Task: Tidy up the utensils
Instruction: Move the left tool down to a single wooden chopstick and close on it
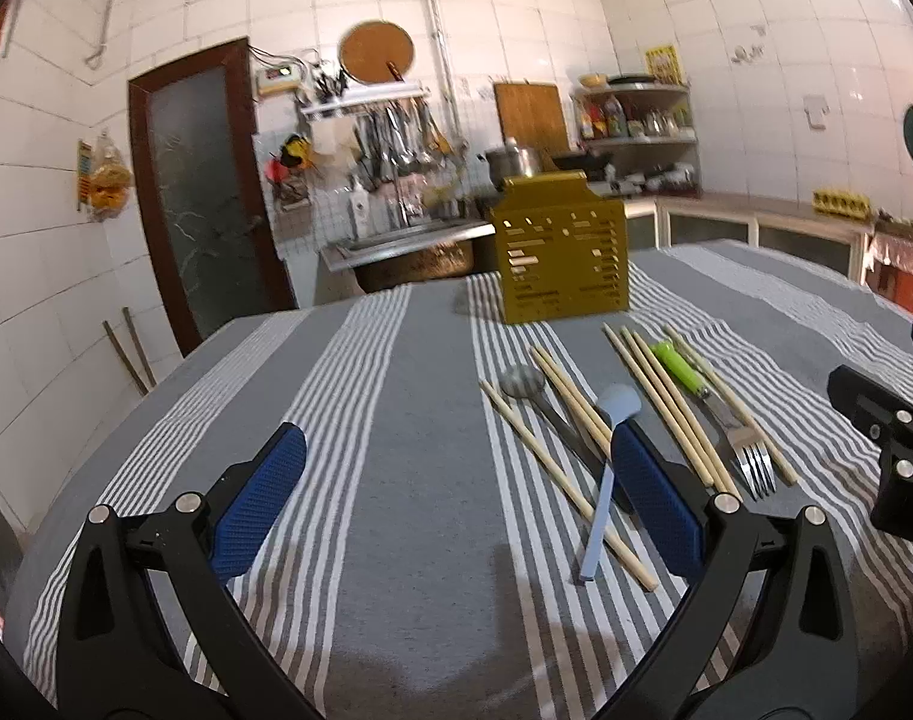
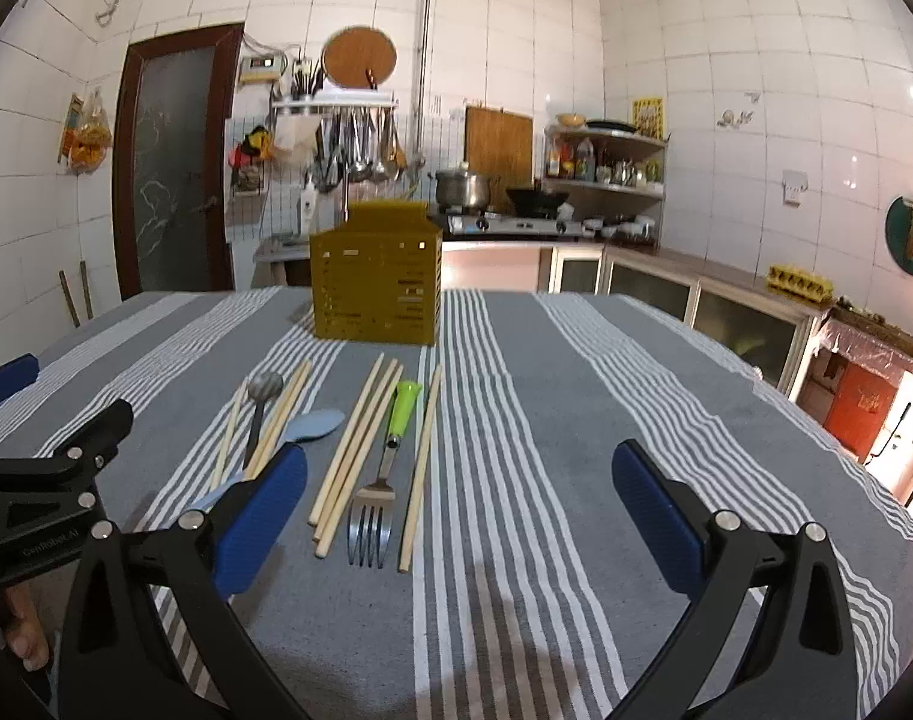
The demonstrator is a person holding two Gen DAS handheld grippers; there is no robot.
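Observation:
A yellow slotted utensil holder [image 1: 561,249] [image 2: 377,273] stands upright at the far side of the striped tablecloth. In front of it lie several wooden chopsticks [image 1: 666,408] [image 2: 357,450], a fork with a green handle [image 1: 720,414] [image 2: 384,468], a metal spoon [image 1: 525,384] [image 2: 263,402] and a light blue spoon [image 1: 606,468] [image 2: 312,426]. My left gripper [image 1: 456,498] is open and empty, left of the utensils. My right gripper [image 2: 456,510] is open and empty, right of them. The right gripper's body shows in the left wrist view [image 1: 888,438].
The grey and white striped tablecloth [image 2: 576,396] covers the table; its far edge lies just behind the holder. Behind are a sink [image 1: 408,246], a stove with pots [image 2: 498,210], a counter with cabinets [image 2: 726,294] and a brown door [image 1: 204,192].

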